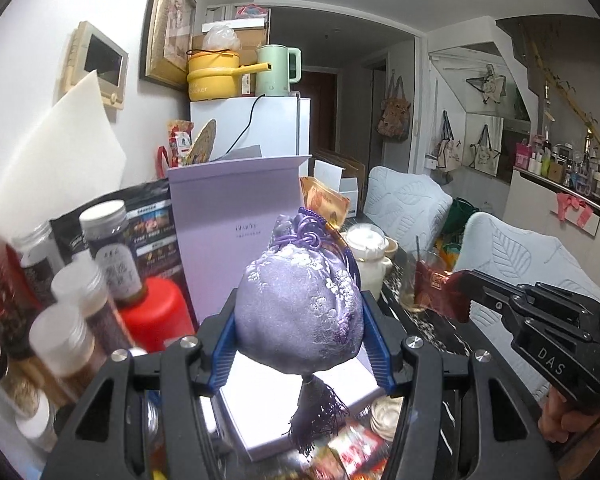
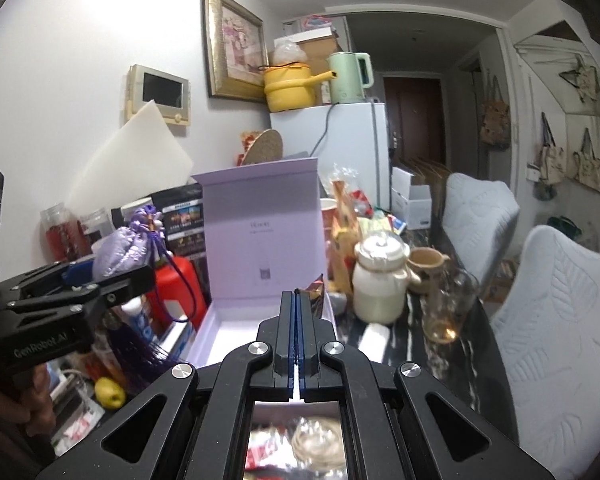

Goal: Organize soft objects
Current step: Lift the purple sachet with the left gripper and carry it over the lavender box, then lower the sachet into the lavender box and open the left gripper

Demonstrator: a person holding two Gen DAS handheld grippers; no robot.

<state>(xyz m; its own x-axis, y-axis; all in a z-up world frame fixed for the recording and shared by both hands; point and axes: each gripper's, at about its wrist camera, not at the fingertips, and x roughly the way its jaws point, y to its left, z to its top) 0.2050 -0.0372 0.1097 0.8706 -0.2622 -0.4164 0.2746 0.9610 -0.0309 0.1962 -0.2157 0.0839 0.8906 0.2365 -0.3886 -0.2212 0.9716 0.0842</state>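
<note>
The left gripper [image 1: 300,320] is clamped around a lilac silk pouch [image 1: 298,312], held up over the open lavender box [image 2: 260,320] with its purple tassel [image 1: 320,416] dangling. The right gripper [image 2: 298,296] is pressed together on a dark red foil packet [image 1: 440,290]. Beyond, a cream teapot [image 2: 380,280] stands on the desk [image 2: 452,360].

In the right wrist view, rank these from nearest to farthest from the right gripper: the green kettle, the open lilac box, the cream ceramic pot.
From the right gripper:
1. Open lilac box, directly ahead, just beyond the tips.
2. Cream ceramic pot, ahead to the right on the table.
3. Green kettle, far back, atop the white fridge.
</note>
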